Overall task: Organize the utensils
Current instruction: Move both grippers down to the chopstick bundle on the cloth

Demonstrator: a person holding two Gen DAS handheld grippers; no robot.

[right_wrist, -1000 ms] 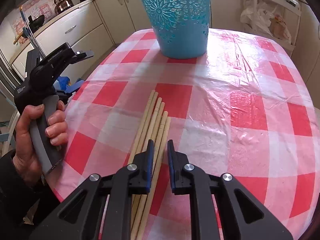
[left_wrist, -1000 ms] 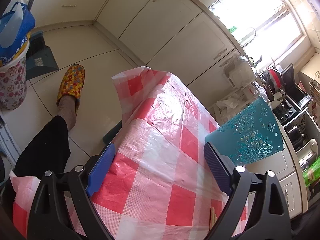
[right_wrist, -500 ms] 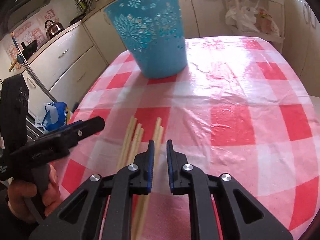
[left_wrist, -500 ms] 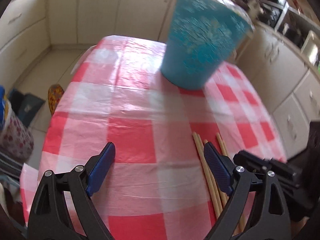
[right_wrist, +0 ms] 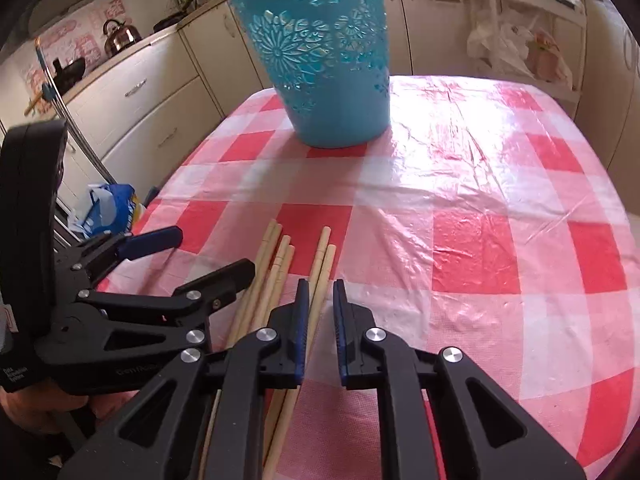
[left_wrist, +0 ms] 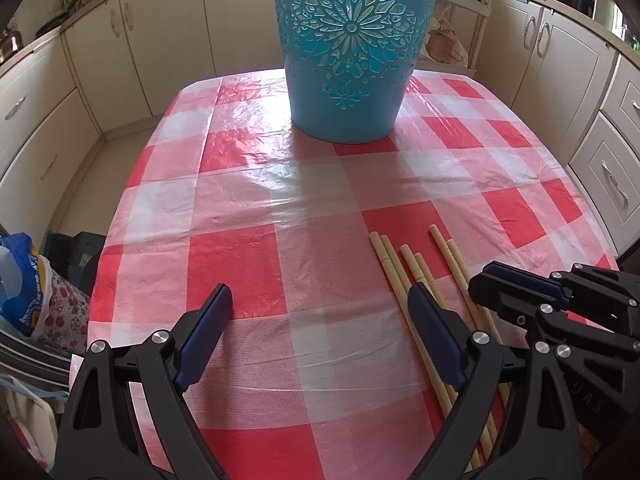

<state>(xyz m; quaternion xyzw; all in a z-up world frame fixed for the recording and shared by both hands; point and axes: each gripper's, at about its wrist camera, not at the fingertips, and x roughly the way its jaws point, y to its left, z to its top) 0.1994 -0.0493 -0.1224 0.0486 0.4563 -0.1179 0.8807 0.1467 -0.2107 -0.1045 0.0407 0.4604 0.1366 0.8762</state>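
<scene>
Left gripper (left_wrist: 320, 340) spread wide, right gripper (right_wrist: 321, 336) nearly pressed together over loose chopsticks (right_wrist: 280, 276) at six o'clock from the turquoise basket (right_wrist: 324, 64): risking scattering or multiple sticks pinched.

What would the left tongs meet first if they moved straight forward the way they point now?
Probably the blue basket: it stands almost straight ahead of the open left tongs, with only bare tablecloth between, though depth is unclear.
</scene>
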